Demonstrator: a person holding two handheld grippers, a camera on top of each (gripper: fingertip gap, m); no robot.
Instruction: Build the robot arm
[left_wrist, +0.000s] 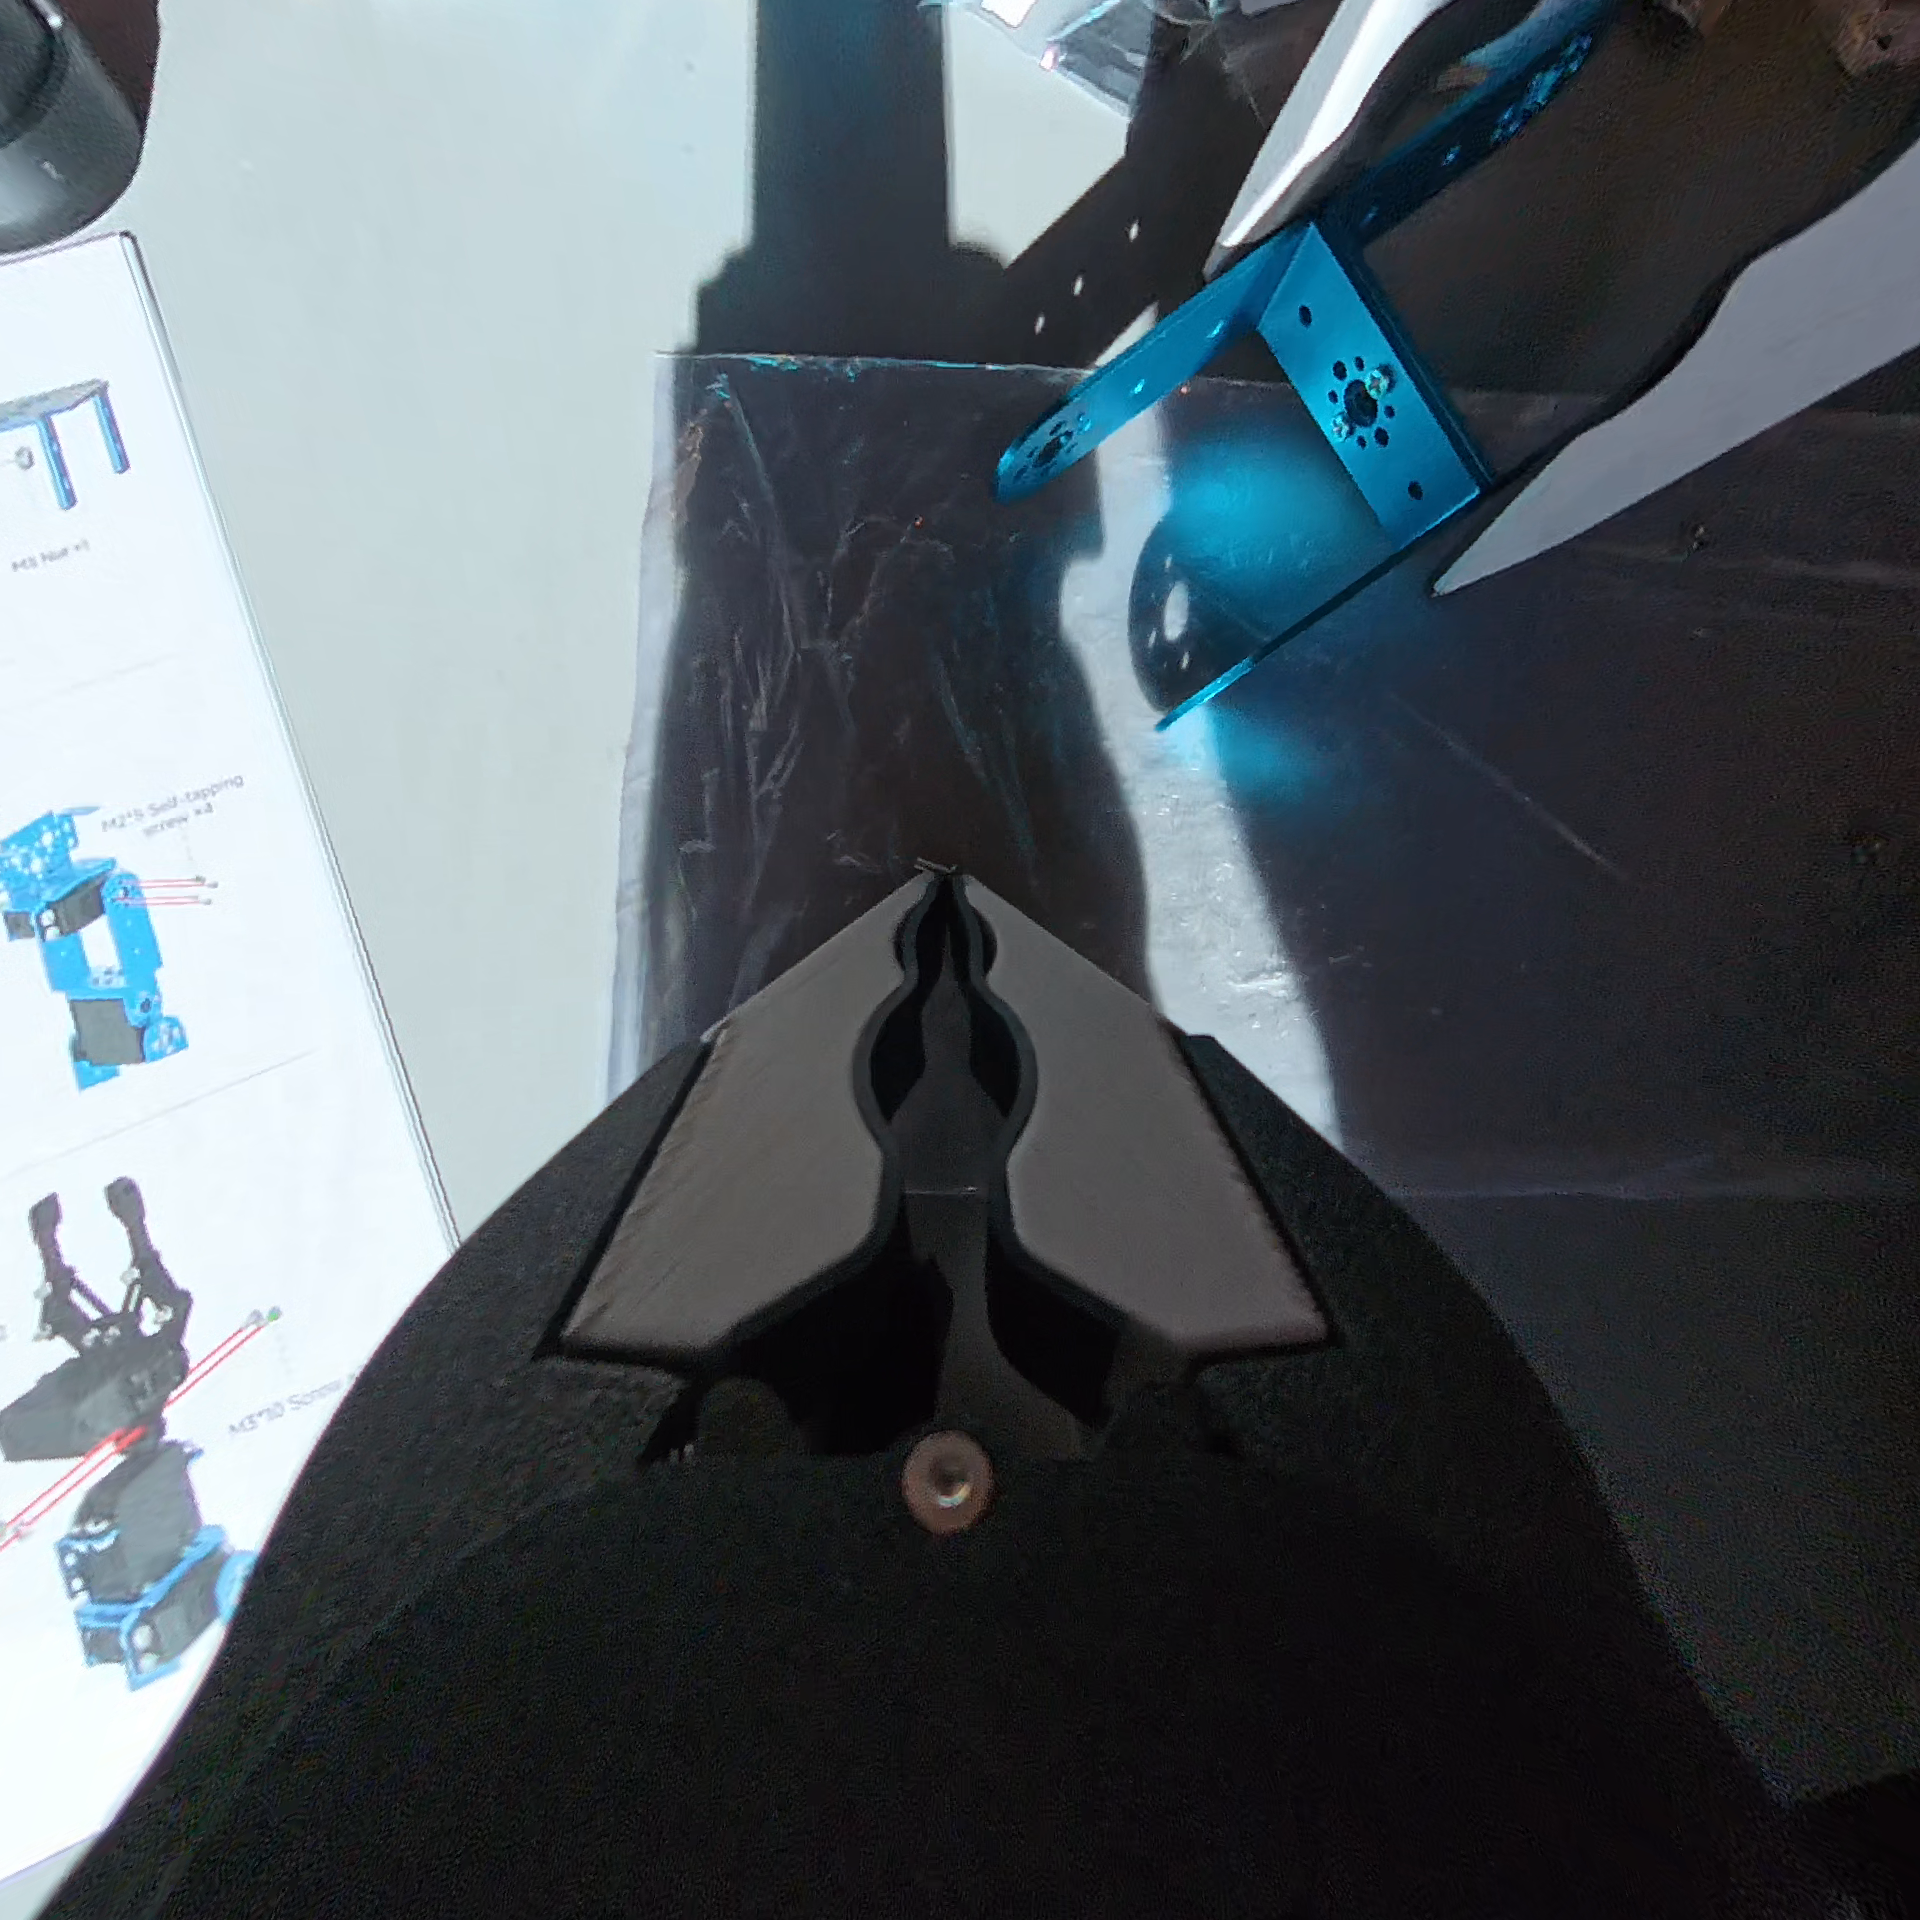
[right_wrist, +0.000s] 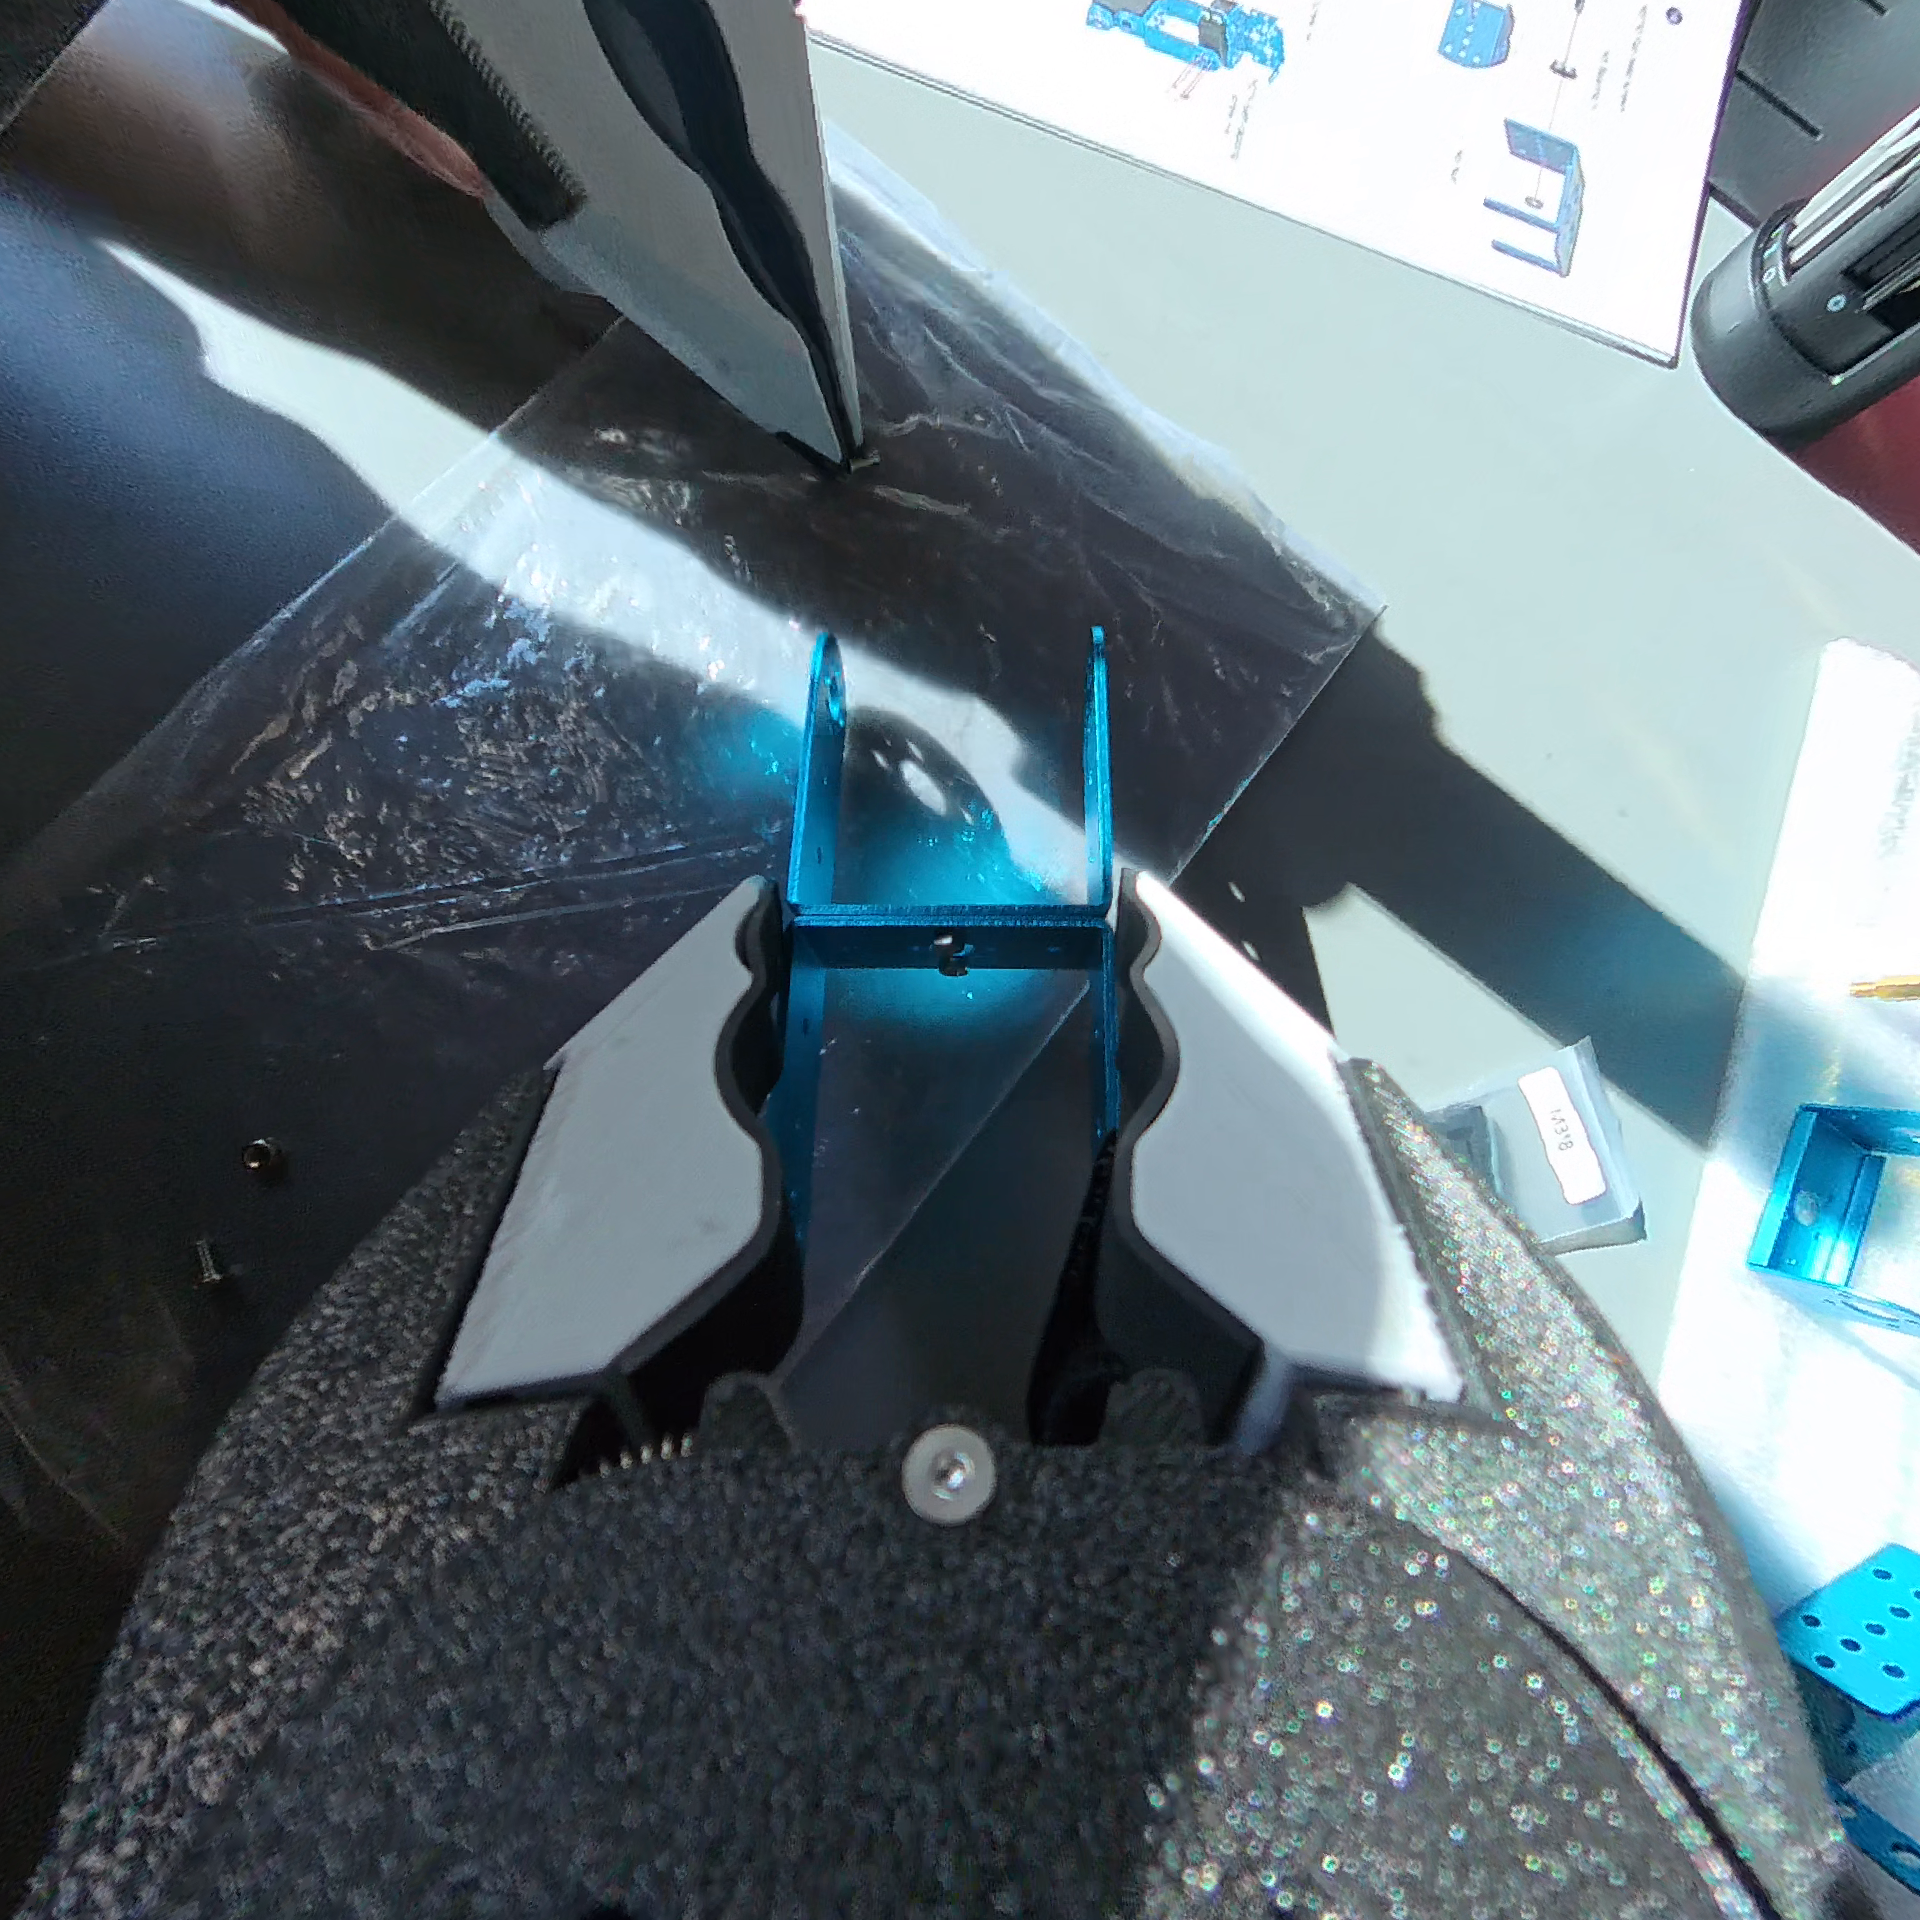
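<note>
My left gripper (left_wrist: 940, 883) is shut, its tips down on a clear plastic bag (left_wrist: 831, 582) that lies on the table. A tiny metal piece (left_wrist: 933, 865), like a small screw, sits pinched across the very tips; it also shows in the right wrist view (right_wrist: 864, 458) at the left gripper's tip (right_wrist: 842, 452). My right gripper (right_wrist: 948, 883) is shut on a blue metal U-bracket (right_wrist: 945, 935), with both pads pressed on its side walls and its two arms pointing forward over the bag (right_wrist: 520, 727). The bracket (left_wrist: 1361, 405) also shows in the left wrist view, at the upper right.
A printed instruction sheet (left_wrist: 156, 727) lies to the left, with a black cylinder (left_wrist: 52, 114) beyond it. In the right wrist view, more blue brackets (right_wrist: 1829, 1205), a small labelled bag (right_wrist: 1558, 1153) and a brass standoff (right_wrist: 1881, 985) lie at the right. Loose screws (right_wrist: 255, 1153) lie at the left. My right fingertips sit around 11 cm from my left ones.
</note>
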